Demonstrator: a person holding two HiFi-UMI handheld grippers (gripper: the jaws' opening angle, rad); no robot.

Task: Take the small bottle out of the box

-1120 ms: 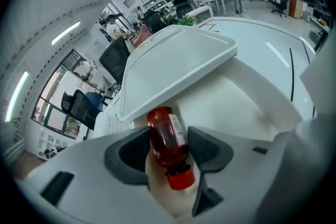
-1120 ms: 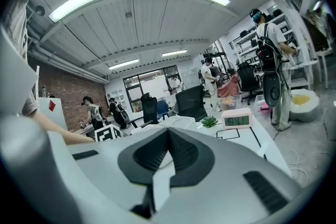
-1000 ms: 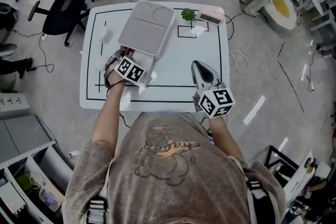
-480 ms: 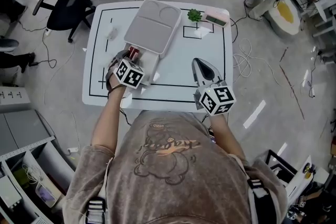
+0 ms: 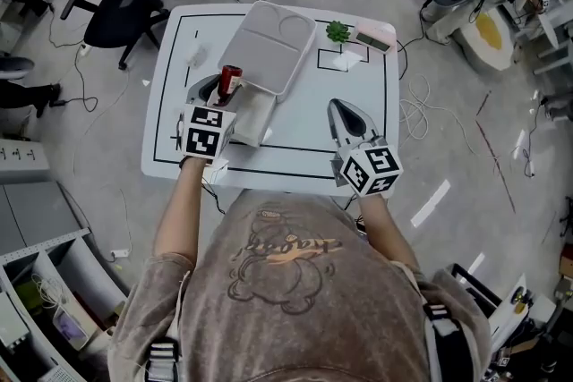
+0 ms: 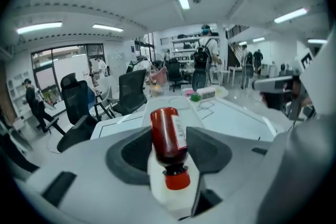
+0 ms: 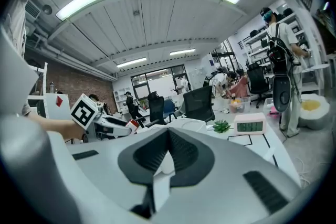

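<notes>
A small dark-red bottle with a red cap and a white label is held in my left gripper, lifted just left of the white box, whose lid stands open behind it. In the left gripper view the bottle lies between the two dark pads, cap toward the camera, bottom pointing away. My right gripper rests over the table's front right, apart from the box. Its jaws meet with nothing between them.
A small green plant and a pink-and-white clock stand at the table's far right. Black lines are marked on the white table. Office chairs stand beyond the far left, and cables lie on the floor at right.
My left gripper has drawn back and to the left from the box with the bottle in it; the bottle now shows fully beside the box. The right gripper has stayed put.
</notes>
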